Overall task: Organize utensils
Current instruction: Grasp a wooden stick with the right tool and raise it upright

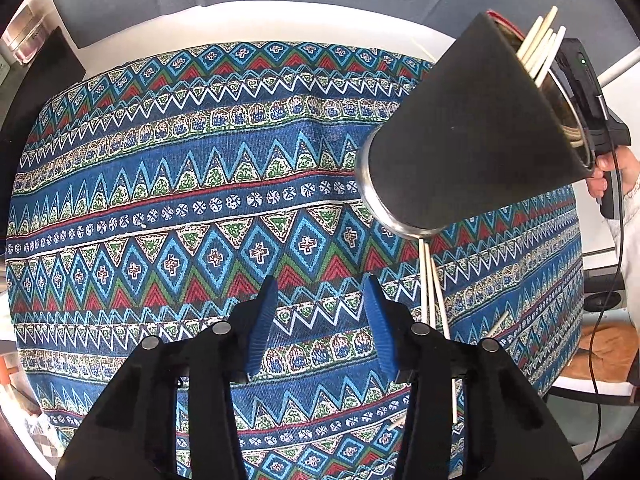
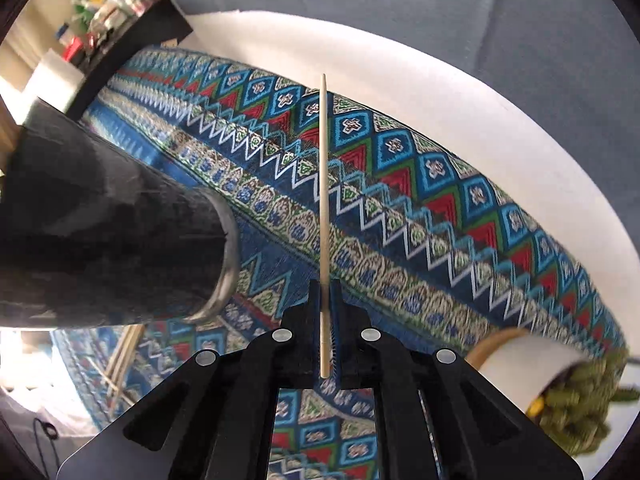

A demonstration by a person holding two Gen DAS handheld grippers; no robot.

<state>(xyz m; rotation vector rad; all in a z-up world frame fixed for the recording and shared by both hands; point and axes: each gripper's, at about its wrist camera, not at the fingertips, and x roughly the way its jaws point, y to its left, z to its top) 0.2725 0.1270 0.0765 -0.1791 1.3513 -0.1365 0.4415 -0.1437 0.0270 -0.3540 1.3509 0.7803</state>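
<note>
A black utensil holder (image 1: 472,132) with a metal base stands on the patterned cloth and holds several pale chopsticks (image 1: 540,46). My left gripper (image 1: 320,312) is open and empty, low over the cloth to the left of the holder's base. Several loose chopsticks (image 1: 434,300) lie on the cloth just right of it. My right gripper (image 2: 325,292) is shut on one chopstick (image 2: 323,184) that points forward, with the holder (image 2: 104,232) to its left. In the left wrist view the right gripper's body (image 1: 588,92) is behind the holder's rim.
The blue, red and green patterned cloth (image 1: 200,208) covers a white round table (image 2: 480,92). A white pot with a green plant (image 2: 560,384) stands at the right. More loose chopsticks (image 2: 124,352) lie beyond the holder. Shelves with clutter (image 2: 100,4) are far left.
</note>
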